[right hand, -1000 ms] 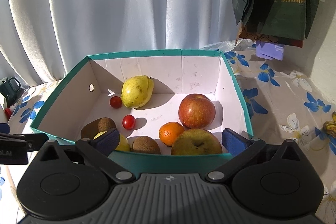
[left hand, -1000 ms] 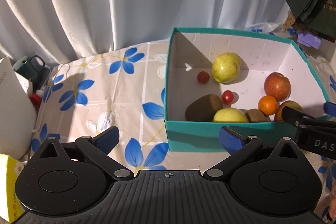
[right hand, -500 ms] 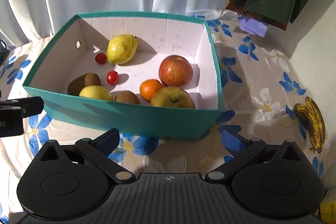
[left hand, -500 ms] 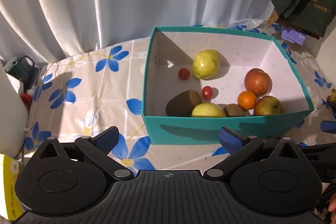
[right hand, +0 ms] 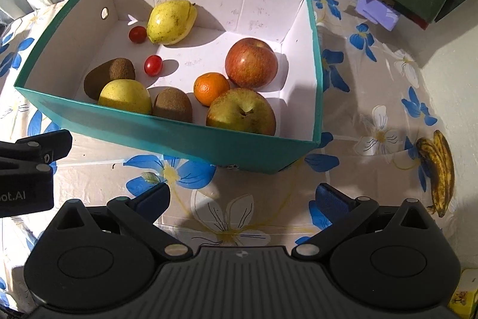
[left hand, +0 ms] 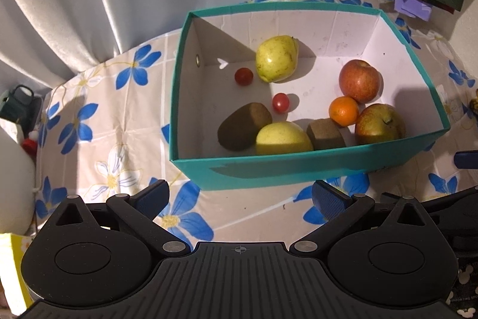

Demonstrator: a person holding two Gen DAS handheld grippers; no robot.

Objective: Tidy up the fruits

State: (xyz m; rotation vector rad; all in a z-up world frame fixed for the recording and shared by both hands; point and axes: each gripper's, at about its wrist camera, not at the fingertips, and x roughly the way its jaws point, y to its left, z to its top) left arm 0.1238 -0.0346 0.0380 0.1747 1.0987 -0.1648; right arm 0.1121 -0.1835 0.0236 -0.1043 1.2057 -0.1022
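Left claw point(left hand: 240, 197) and right claw point(right hand: 242, 197) hang side by side, both spread wide, empty.

The teal cardboard box point(right hand: 167, 136) ahead of the claws has matt white paper walls inside. In it, the red apple point(right hand: 251, 62) and two small red tomatoes point(right hand: 153, 65) look smooth and shiny, and the brown kiwis point(right hand: 172, 104) look fuzzy and dull. The flowered tablecloth point(right hand: 236, 205) under the claws looks like smooth plastic. The black plastic right claw point(right hand: 240, 201) has ribbed grooves and small metal pins.
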